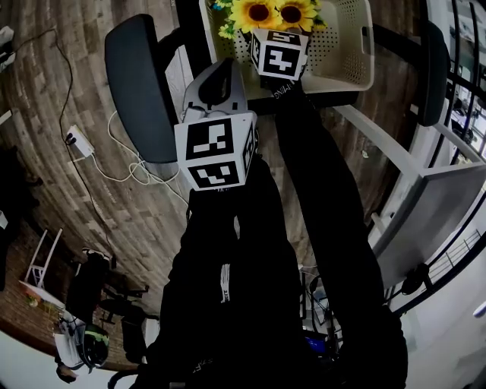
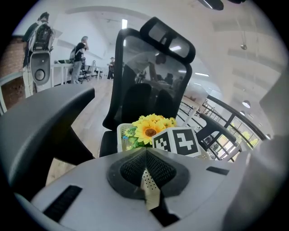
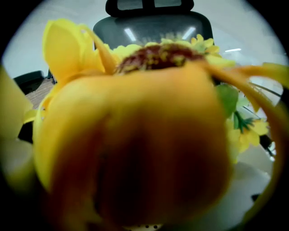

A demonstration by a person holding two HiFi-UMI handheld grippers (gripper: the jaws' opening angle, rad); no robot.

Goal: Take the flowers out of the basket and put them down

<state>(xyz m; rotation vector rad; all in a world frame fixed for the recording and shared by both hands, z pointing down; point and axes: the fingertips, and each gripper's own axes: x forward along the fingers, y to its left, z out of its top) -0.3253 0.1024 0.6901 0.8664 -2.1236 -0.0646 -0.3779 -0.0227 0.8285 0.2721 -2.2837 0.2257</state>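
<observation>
A cream perforated basket point(image 1: 351, 47) stands on a black chair seat at the top of the head view. Yellow sunflowers point(image 1: 273, 13) rise from its left part. My right gripper point(image 1: 279, 50) reaches in right below the blooms, and its marker cube covers the jaws. The right gripper view is filled by one blurred sunflower point(image 3: 135, 135), so those jaws are hidden. My left gripper point(image 1: 219, 76) is at the basket's near left corner. Its jaws are together on a strip of perforated cream wall point(image 2: 149, 182), with the flowers point(image 2: 150, 128) just beyond.
A black office chair point(image 2: 149, 76) backs the basket, and another chair back point(image 1: 140, 87) is at its left. A white desk point(image 1: 425, 205) and a railing lie to the right. A power strip with cables point(image 1: 80, 140) lies on the wood floor. People point(image 2: 81, 54) stand far off.
</observation>
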